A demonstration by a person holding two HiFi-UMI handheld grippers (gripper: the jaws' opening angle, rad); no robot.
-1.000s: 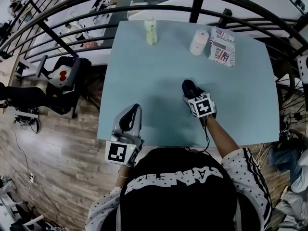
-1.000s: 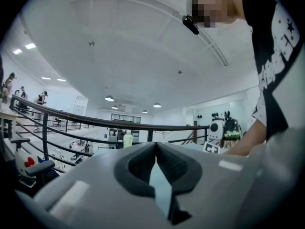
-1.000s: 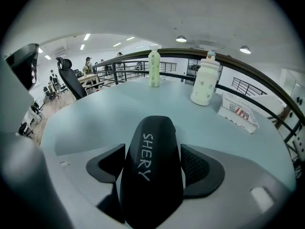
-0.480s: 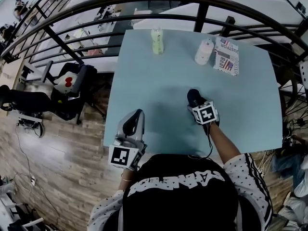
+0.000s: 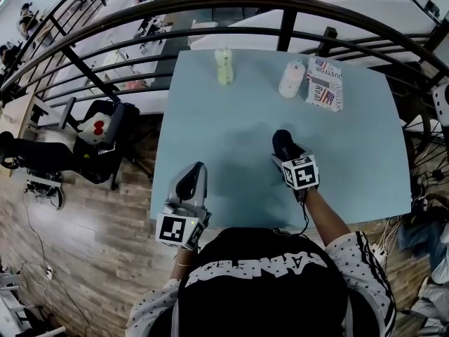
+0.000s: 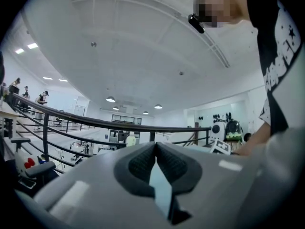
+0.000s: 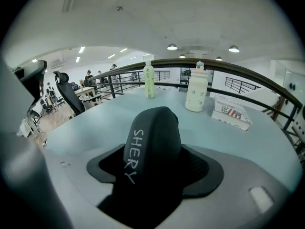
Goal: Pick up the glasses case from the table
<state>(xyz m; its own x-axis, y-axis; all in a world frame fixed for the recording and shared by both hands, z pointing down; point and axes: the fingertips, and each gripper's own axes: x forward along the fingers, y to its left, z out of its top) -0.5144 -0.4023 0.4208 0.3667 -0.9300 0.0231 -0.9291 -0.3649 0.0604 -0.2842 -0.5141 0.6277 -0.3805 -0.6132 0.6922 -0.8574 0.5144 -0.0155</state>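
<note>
Over the pale blue table [image 5: 231, 104], the head view shows the right gripper [image 5: 283, 148] clamping the black rounded hard-shell glasses case [image 5: 280, 140] near mid-table, the left gripper view shows the left gripper [image 6: 156, 147] pinched together and empty, and the right gripper view shows the case seated deep between the pads, so raise it straight with a firm grip.

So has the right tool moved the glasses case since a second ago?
No, not noticeably. The right tool holds the glasses case about as far short of the white bottle as before; only the head view itself shifted.
</note>
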